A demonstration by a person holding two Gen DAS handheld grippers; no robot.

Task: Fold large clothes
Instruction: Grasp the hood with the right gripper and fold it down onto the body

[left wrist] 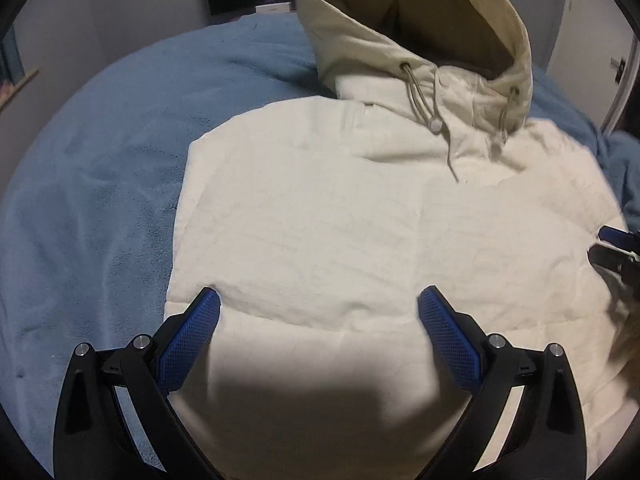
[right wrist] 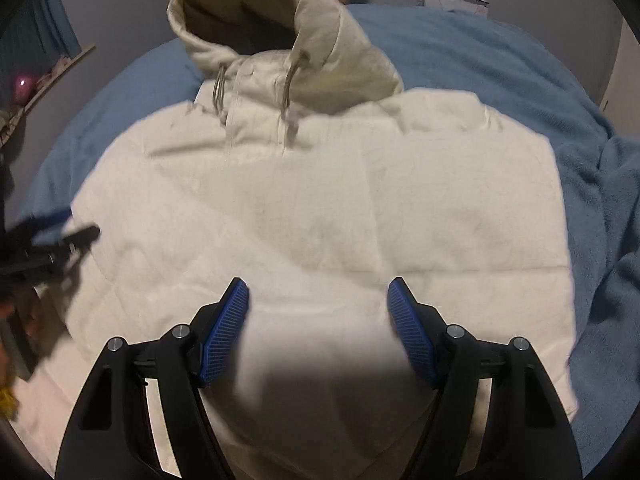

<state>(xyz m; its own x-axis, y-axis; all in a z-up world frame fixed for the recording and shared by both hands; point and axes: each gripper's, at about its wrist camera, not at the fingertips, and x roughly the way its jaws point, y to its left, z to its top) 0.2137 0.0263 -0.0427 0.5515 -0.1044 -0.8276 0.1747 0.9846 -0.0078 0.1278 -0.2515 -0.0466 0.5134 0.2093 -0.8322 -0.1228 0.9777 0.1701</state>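
A cream hoodie (left wrist: 340,208) lies flat on a blue blanket (left wrist: 100,160), sides folded in, hood (left wrist: 420,24) at the far end with two drawstrings. My left gripper (left wrist: 319,300) is open and empty above the hoodie's lower left part. The hoodie also fills the right wrist view (right wrist: 320,208), hood (right wrist: 280,32) at the top. My right gripper (right wrist: 318,290) is open and empty above the hoodie's lower middle. The right gripper's tips show at the right edge of the left wrist view (left wrist: 616,248); the left gripper shows blurred at the left edge of the right wrist view (right wrist: 52,240).
The blue blanket (right wrist: 520,80) covers the bed on all sides of the hoodie and bunches up at the right (right wrist: 616,220). A shelf with small items (right wrist: 32,84) stands at the far left, grey walls behind.
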